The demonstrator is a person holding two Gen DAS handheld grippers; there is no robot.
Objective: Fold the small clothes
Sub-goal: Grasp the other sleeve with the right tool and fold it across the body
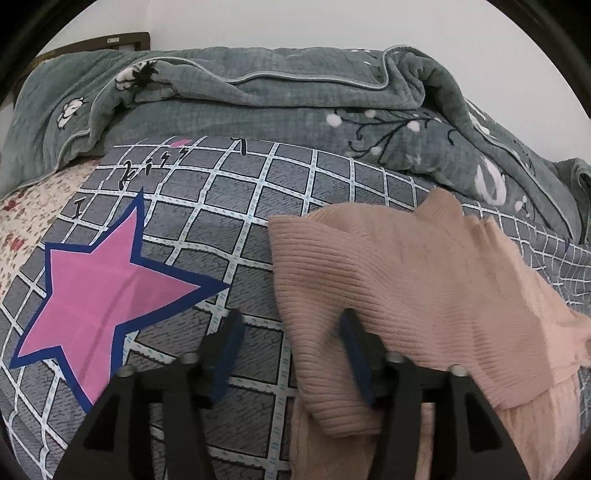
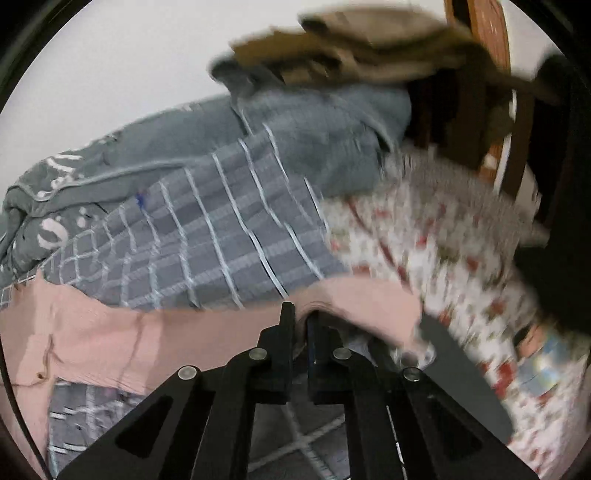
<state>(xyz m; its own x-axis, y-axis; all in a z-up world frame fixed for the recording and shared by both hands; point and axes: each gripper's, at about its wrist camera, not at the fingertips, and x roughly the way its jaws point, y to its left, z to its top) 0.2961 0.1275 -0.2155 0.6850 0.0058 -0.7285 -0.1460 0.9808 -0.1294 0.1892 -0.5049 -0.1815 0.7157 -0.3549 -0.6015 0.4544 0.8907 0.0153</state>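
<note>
- Pink ribbed garment (image 1: pixel 388 280) lies on the bed, right of centre in the left wrist view, its folded edge towards the camera.
- Left of it, the grey checked sheet (image 1: pixel 229 206) with white grid lines bears a large pink star (image 1: pixel 107 291) outlined in blue; at the far left edge a floral cover (image 1: pixel 22 229) shows.
- Behind, a grey-green quilt (image 1: pixel 258 103) is bunched against a white wall (image 1: pixel 295 22) (a brown headboard (image 1: pixel 129 40) peeks out at top left).
- Left gripper (image 1: pixel 291 332) stands with jaws apart: the left finger hangs over bare sheet, while the right one overlaps the garment's near edge; nothing is pinched.
- In the right wrist view, which is blurred, the garment (image 2: pixel 110 332) stretches from the left to the middle, over the checked sheet (image 2: pixel 207 229).
- Right gripper (image 2: pixel 301 317) has its jaws together, clamped on a raised fold of the garment.
- To the right lies the floral cover (image 2: pixel 443 251), with brown clothing (image 2: pixel 351 48) heaped above.
</note>
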